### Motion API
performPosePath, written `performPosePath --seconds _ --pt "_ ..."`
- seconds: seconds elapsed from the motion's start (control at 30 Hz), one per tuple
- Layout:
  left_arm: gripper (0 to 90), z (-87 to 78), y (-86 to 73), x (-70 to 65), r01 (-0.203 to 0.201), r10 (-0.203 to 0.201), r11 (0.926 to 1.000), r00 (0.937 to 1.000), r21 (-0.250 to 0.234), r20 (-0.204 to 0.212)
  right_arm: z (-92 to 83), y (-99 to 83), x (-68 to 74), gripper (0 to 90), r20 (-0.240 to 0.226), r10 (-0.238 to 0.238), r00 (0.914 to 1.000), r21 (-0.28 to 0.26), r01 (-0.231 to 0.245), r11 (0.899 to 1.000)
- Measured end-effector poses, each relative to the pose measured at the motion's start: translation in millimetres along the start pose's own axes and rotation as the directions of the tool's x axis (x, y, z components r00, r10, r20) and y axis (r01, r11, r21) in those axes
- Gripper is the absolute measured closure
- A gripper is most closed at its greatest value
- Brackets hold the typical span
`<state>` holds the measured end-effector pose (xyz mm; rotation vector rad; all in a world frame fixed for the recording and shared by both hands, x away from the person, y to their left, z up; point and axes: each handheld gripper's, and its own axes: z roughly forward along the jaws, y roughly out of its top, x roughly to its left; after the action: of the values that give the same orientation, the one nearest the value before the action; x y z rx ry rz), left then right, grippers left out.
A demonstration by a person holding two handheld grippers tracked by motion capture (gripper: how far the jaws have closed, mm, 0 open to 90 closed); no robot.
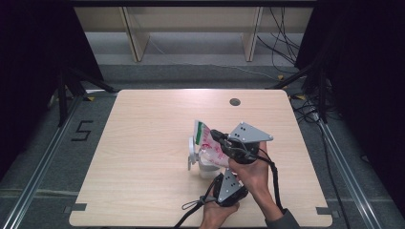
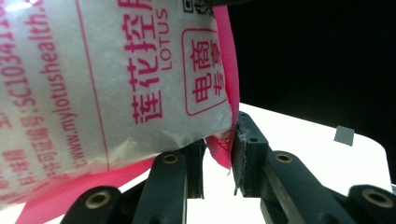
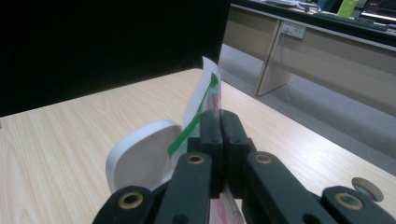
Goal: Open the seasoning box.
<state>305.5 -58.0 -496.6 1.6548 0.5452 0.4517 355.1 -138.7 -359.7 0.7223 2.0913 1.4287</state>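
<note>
Your right gripper (image 3: 219,126) pinches the bag's (image 1: 210,143) top edge; your left gripper (image 2: 218,154) clamps its pink corner, above a white lidded tub (image 1: 206,168) on the tabletop (image 1: 143,143).

Lighting: bright table, dark surroundings.
We see the table (image 1: 143,143) evenly lit from above, frame edges black. In the left gripper view the table (image 2: 303,154) glares white; the nearby bag (image 2: 116,79) appears slightly soft.

On the counter (image 1: 143,143), 2 hands are holding grippers around a printed bag (image 1: 208,143). The right gripper (image 1: 220,137) is gripping the bag's upper part, while the left gripper (image 1: 220,175) is sitting below, apparently near a white container (image 1: 206,168).
</note>
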Motion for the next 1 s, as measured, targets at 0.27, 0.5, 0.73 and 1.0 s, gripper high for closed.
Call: performPosePath --seconds 0.27,0.5,0.73,1.0 --pt "75.5 0.8 -0.5 1.0 0.004 -0.004 1.0 1.0 0.001 0.003 1.6 -0.8 -1.4 90.0 -0.003 -0.004 1.0 -0.01 0.004 1.0" --pt "75.6 0.4 -0.7 1.1 0.006 -0.006 1.0 1.0 0.003 0.0 1.6 -0.9 -0.6 90.0 0.0 0.006 1.0 0.001 -0.006 1.0" --pt "75.6 -0.2 -0.4 0.2 0.003 -0.003 1.0 1.0 0.002 -0.006 0.7 -0.5 -0.1 90.0 -0.003 0.001 1.0 -0.001 -0.001 1.0" --pt "75.6 -0.2 -0.5 0.9 0.004 -0.004 1.0 1.0 0.0 -0.004 2.6 -1.5 -0.3 90.0 0.006 -0.003 1.0 -0.005 0.003 1.0"
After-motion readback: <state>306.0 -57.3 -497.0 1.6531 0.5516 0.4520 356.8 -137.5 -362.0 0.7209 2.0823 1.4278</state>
